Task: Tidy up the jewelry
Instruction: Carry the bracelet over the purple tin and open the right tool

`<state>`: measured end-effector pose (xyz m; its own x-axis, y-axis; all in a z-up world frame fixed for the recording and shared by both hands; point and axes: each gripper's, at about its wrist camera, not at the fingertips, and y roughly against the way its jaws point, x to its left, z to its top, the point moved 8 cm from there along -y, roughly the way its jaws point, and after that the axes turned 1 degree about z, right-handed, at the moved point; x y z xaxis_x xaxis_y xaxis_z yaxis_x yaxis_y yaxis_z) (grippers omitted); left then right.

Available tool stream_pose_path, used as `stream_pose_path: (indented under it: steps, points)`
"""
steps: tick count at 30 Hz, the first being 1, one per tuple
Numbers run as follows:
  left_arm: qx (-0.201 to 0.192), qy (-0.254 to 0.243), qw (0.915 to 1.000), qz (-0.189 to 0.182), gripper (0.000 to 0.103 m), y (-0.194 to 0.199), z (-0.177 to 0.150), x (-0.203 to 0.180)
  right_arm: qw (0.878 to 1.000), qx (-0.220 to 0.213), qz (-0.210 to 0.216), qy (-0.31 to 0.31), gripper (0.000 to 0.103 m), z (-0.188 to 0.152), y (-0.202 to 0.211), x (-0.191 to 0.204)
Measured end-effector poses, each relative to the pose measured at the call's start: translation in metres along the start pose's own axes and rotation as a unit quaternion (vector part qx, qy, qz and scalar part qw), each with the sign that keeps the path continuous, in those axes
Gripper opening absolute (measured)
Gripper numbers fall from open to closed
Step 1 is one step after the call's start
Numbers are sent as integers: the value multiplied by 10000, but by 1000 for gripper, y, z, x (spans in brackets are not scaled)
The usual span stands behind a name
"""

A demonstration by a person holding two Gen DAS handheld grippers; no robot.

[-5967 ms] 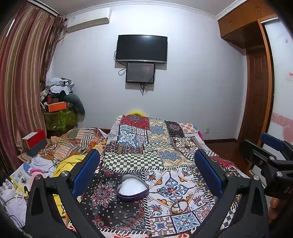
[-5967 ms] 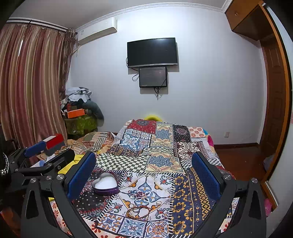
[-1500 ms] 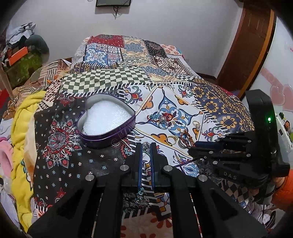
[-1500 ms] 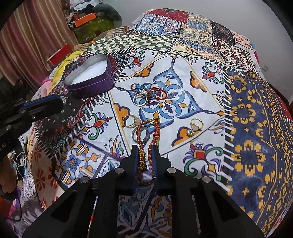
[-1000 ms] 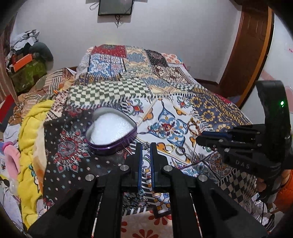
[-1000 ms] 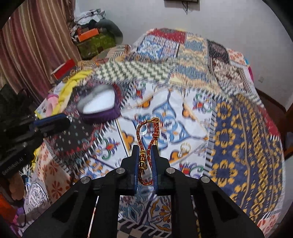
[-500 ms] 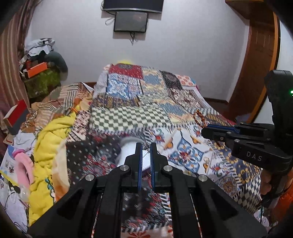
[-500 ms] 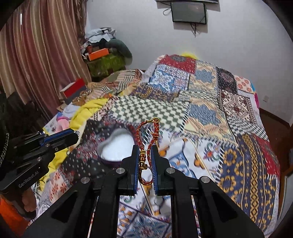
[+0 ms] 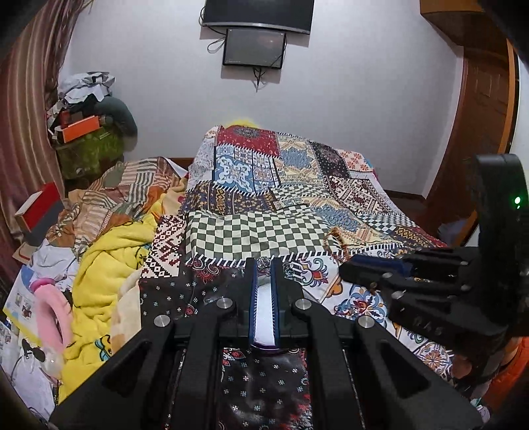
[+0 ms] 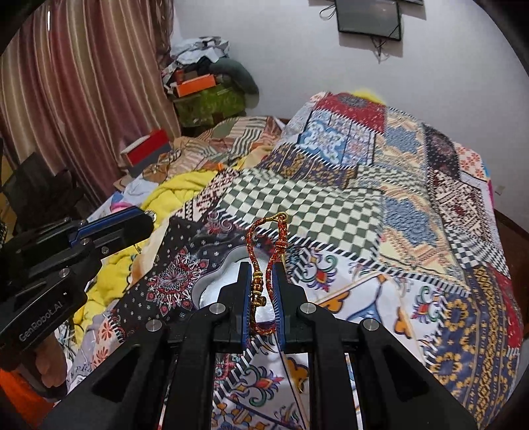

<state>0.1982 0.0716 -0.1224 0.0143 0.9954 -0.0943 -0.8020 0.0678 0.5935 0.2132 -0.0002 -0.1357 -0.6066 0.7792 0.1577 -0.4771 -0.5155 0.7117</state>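
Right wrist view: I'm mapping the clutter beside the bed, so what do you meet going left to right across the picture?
Left gripper → red box → orange box → red braided bracelet in the right gripper → wall screen.

Left gripper (image 9: 264, 264): matt black plastic, blue pads, bright metal screws; small silvery metal trinket (image 9: 263, 262) pinched at tips. Right gripper (image 10: 263, 268): same matt black plastic, nipping bracelet (image 10: 264, 264) of braided red cord with glossy gold beads and clasp. Box (image 10: 211, 284): smooth metal rim, white lining. Bed quilt (image 9: 251, 228): printed cloth, matt. Yellow blanket (image 9: 109, 251): fleecy cloth. Curtain (image 10: 79, 99): striped cloth, slight sheen. Door (image 9: 479, 109): polished wood. Wall (image 9: 363, 82): matt paint.
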Motion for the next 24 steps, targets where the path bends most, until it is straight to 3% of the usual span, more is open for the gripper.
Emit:
stream_pose_path:
  steps: [14, 24]
  points:
    - [672, 24, 9973, -304, 6, -56, -29, -1, 9975, 667, 141, 185, 11, -21, -57, 5]
    - [986, 99, 9939, -478, 6, -77, -41, 1, 9956, 858, 245, 293, 11, -27, -74, 6]
